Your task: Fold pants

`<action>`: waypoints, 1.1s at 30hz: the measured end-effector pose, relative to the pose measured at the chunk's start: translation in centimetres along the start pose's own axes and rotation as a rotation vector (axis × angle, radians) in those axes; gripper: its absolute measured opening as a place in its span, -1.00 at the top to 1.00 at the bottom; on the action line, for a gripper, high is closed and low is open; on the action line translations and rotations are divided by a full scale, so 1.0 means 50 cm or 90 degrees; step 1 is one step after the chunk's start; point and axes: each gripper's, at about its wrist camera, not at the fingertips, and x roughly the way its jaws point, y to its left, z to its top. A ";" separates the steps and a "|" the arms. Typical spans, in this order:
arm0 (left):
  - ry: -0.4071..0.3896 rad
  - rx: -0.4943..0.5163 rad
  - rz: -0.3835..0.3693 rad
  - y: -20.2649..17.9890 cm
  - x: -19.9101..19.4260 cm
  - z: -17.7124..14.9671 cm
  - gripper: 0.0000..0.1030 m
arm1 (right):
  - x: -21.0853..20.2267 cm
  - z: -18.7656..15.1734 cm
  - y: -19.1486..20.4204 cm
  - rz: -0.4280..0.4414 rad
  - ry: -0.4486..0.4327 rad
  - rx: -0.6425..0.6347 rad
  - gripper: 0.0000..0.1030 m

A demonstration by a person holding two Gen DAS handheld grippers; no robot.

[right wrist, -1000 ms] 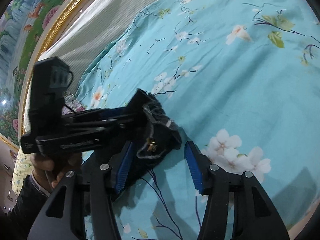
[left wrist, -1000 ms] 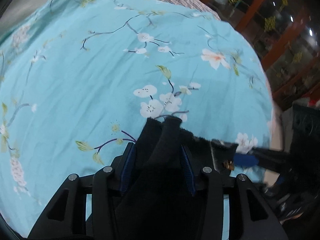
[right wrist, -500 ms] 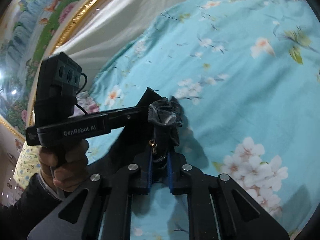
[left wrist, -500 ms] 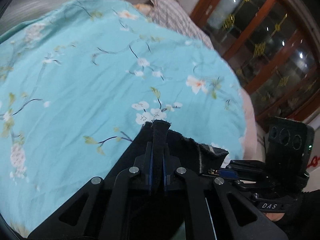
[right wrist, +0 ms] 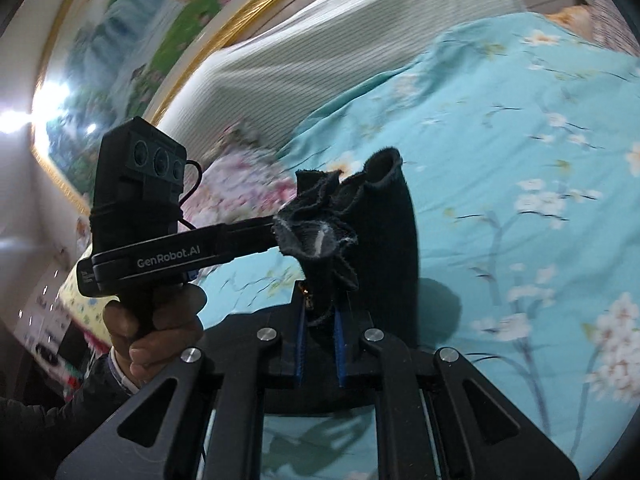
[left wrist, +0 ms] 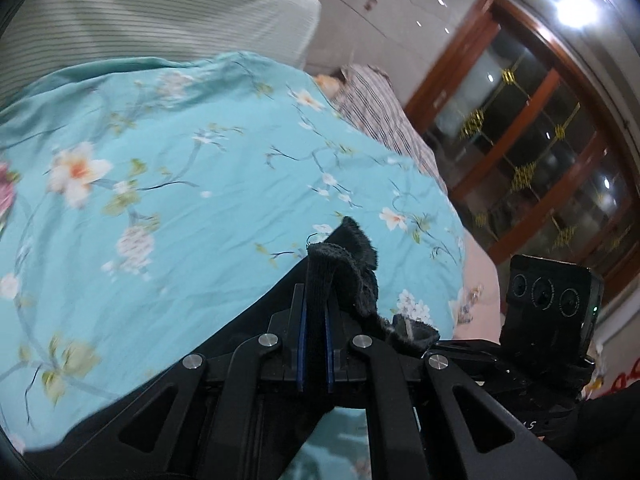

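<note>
The black pants (left wrist: 352, 276) hang bunched between the two grippers, lifted off the bed. My left gripper (left wrist: 315, 320) is shut on a fold of the waistband. My right gripper (right wrist: 319, 328) is shut on another bunch of the waistband (right wrist: 320, 236), near a small brass zipper pull (right wrist: 306, 292). The left gripper also shows from the side in the right wrist view (right wrist: 248, 236), pinching the same cloth. The right gripper's body shows at the lower right of the left wrist view (left wrist: 552, 320). The rest of the pants hangs below, hidden by the gripper bodies.
A turquoise floral bedspread (left wrist: 180, 184) covers the bed under both grippers. A striped white headboard cushion (left wrist: 140, 20) stands at the back. A plaid pillow (left wrist: 384, 112) lies at the far corner. A wooden glass cabinet (left wrist: 540, 152) is to the right, a gold-framed painting (right wrist: 120, 60) to the left.
Both grippers closed on the waistband, then lifted it off the bed and tilted upward. The cloth now hangs between them above the bedspread.
</note>
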 end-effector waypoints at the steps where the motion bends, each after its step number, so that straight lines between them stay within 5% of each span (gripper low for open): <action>1: -0.008 -0.008 0.002 0.010 -0.018 -0.010 0.90 | 0.009 -0.002 0.013 0.008 0.008 -0.009 0.74; 18: -0.096 -0.192 0.060 0.174 -0.182 -0.209 0.93 | 0.184 -0.090 0.146 0.111 0.171 -0.087 0.74; 33: -0.090 -0.274 0.133 0.235 -0.189 -0.309 0.91 | 0.283 -0.153 0.166 0.118 0.268 -0.110 0.74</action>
